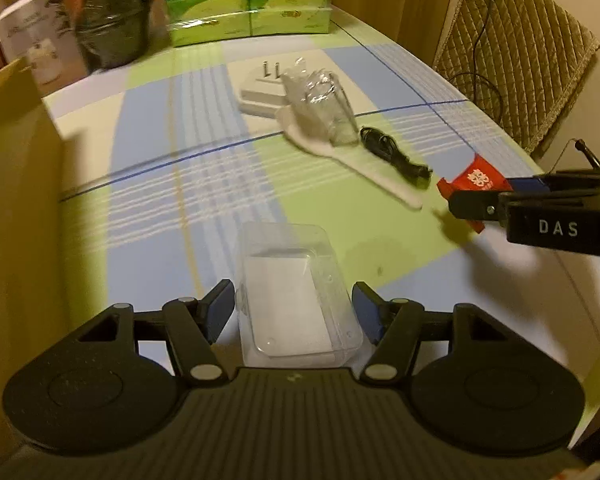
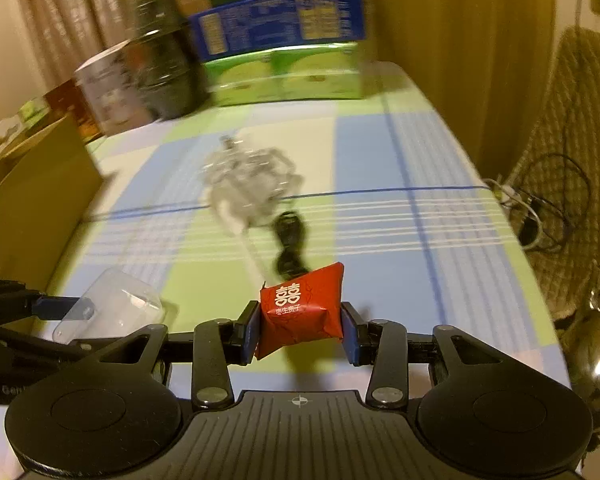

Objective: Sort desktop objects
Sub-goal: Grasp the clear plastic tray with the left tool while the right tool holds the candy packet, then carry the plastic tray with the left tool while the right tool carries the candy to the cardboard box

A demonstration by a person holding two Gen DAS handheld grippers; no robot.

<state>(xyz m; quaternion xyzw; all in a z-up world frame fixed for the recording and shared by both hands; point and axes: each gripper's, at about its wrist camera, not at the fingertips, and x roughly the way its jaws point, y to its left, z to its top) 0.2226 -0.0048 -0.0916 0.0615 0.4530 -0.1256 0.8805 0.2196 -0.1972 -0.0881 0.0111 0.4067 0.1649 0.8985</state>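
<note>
On a checked tablecloth we see green tissue packs at the far edge and a crumpled clear bag mid-table, a coiled black cable just right of it. Near us, the left gripper stands open around a clear plastic case, not touching. The right gripper clamps a red candy packet above the cloth.

Checked blue-green tablecloth, quilted chair back, beige curtains, warm dim light
</note>
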